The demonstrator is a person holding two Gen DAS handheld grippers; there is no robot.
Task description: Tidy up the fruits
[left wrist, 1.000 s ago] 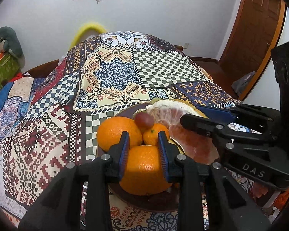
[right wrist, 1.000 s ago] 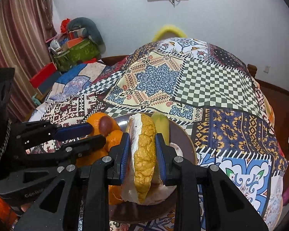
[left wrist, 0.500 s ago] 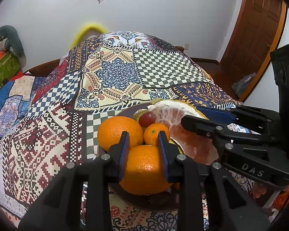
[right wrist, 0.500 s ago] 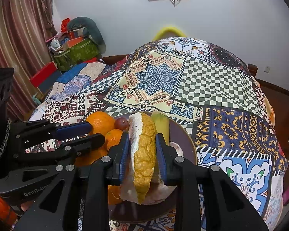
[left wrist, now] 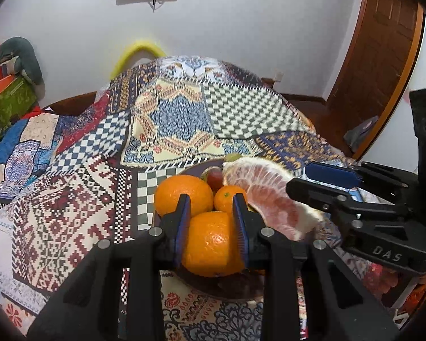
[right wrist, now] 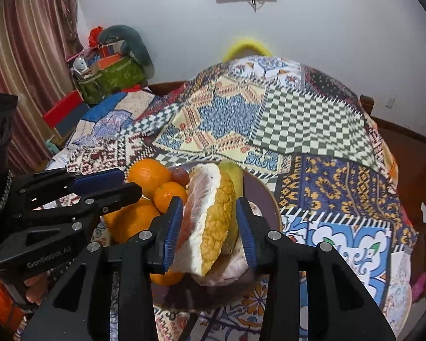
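Observation:
A dark round plate [left wrist: 233,289] on the patchwork tablecloth holds the fruit. My left gripper [left wrist: 211,218] is shut on a large orange [left wrist: 210,244] at the plate's near side. Behind it lie a second orange [left wrist: 183,194], a small tangerine [left wrist: 227,197] and a red grape [left wrist: 214,177]. My right gripper [right wrist: 210,224] straddles a peeled pomelo wedge [right wrist: 213,218] with yellow rind; its jaws stand slightly apart from the wedge, which rests on the plate [right wrist: 262,196]. A green-yellow fruit [right wrist: 235,174] lies right of the wedge. The wedge shows pink in the left wrist view [left wrist: 267,196].
The table under the patchwork cloth [left wrist: 184,119] stretches away behind the plate. A chair with bags and boxes [right wrist: 110,71] stands at the far left by a striped curtain. A wooden door [left wrist: 383,42] is at the right. A yellow hoop [right wrist: 247,45] rises behind the table.
The jaws of my right gripper have widened a little around the pomelo wedge. The left gripper still holds the large orange in the same place on the plate.

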